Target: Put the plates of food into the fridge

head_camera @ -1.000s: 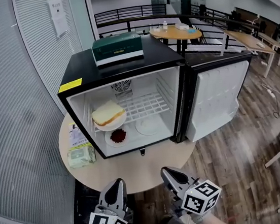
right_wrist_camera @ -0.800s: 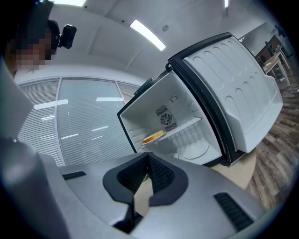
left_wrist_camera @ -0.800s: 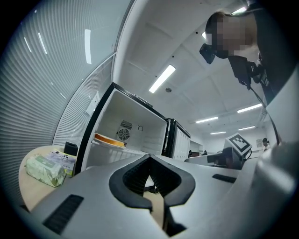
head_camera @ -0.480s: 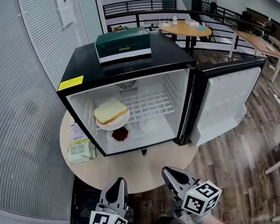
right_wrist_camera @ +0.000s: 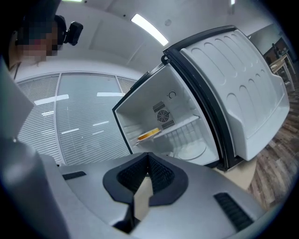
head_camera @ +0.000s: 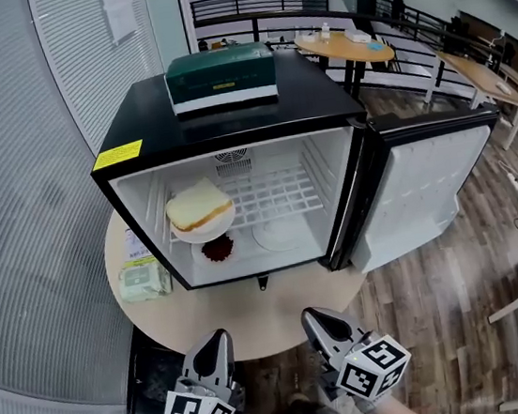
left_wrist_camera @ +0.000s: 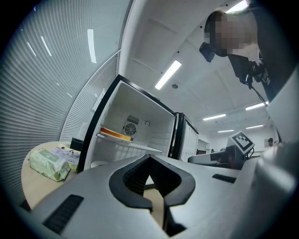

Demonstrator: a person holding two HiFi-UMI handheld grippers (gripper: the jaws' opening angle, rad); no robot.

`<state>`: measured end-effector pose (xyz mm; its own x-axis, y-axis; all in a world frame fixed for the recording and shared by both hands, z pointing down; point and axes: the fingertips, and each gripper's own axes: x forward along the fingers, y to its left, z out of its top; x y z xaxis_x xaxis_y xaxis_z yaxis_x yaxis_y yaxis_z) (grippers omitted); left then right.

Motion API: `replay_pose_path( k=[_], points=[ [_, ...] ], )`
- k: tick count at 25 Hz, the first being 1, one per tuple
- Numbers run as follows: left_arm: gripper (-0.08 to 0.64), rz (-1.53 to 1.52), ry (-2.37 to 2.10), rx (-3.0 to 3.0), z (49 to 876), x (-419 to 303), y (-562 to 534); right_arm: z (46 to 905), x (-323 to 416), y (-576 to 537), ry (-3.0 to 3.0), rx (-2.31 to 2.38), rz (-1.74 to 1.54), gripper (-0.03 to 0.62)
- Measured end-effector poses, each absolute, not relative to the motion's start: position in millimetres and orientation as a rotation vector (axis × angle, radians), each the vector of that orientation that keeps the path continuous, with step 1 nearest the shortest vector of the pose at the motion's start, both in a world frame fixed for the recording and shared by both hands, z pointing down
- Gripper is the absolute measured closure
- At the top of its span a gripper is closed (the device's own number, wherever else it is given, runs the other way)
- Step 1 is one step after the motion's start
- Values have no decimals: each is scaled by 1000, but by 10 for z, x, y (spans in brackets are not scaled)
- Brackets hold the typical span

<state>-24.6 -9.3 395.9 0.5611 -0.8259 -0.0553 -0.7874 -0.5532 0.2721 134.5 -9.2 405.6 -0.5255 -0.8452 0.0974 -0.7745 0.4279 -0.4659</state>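
The black mini fridge stands open on a round table. Inside it, a plate with a sandwich sits on the left of the wire shelf. Below, on the fridge floor, are a small plate of dark red food and a plain white plate. The sandwich and white plate also show in the right gripper view. My left gripper and right gripper hang side by side off the table's near edge, both shut and empty, well short of the fridge.
The fridge door swings open to the right. A green box lies on the fridge top. A pack of wipes and a leaflet lie on the table to the left of the fridge. A dark bin stands below left.
Only the head view has shifted a little; the fridge, the plates and both grippers stay as they were.
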Motion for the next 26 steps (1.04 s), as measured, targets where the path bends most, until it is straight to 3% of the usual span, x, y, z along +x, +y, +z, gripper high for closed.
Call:
replay_pose_path(
  k=[26],
  points=[
    [569,-267,-1363,2531,4028,-241,-113,4152,1477,-144,2480,-1521,-755,586]
  ],
)
